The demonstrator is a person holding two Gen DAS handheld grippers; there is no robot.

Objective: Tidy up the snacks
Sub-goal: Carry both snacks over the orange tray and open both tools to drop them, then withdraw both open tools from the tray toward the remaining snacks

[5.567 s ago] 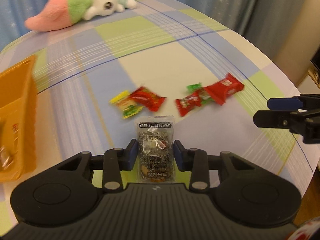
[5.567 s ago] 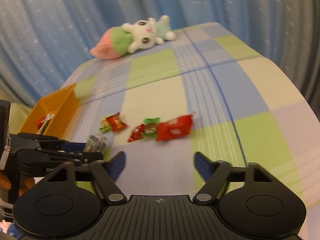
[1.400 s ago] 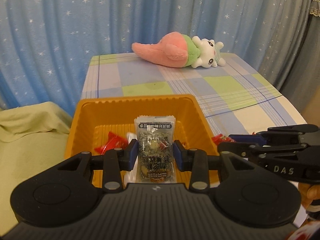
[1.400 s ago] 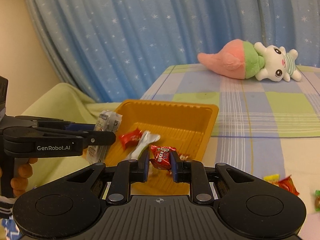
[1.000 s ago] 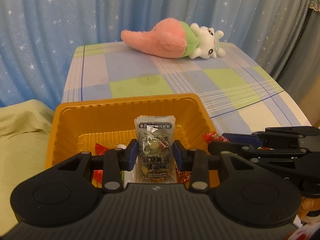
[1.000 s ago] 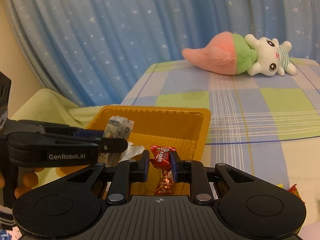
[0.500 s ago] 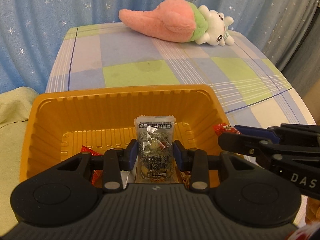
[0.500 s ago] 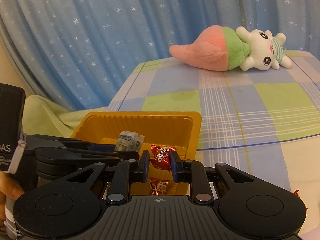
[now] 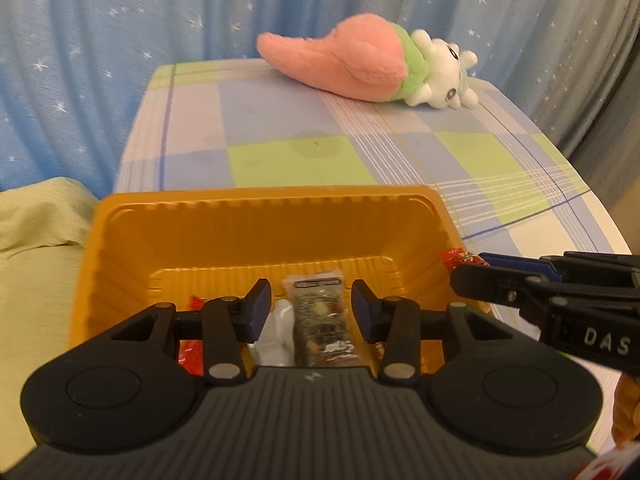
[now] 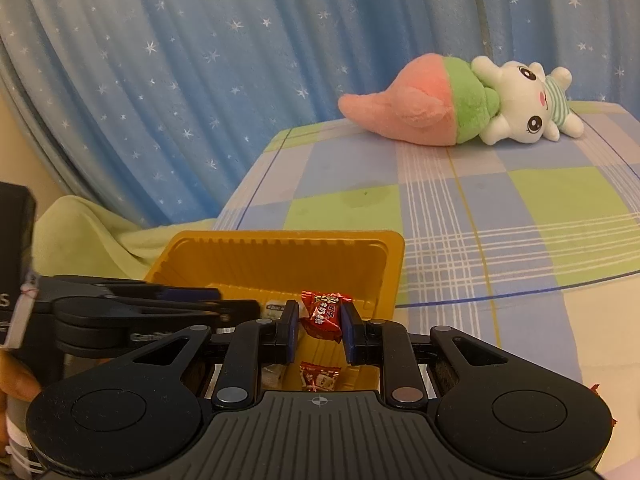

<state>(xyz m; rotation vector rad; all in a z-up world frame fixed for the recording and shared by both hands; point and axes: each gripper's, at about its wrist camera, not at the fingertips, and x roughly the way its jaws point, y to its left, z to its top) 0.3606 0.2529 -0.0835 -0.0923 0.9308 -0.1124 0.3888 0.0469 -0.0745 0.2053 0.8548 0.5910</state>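
Orange tray [image 9: 256, 236] open from above, plush toy [image 9: 360, 64] well beyond, checked cloth [image 9: 280, 120] between bare

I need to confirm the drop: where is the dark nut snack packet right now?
In the left wrist view, the dark nut snack packet sits inside the orange tray, between the opening, untouching fingers of the left gripper, beside a white wrapper.

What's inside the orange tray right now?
In the orange tray: a clear nut-bar packet between the opening left tongs, a white wrapper, red candies. The tongs' body hides the tray's near end.
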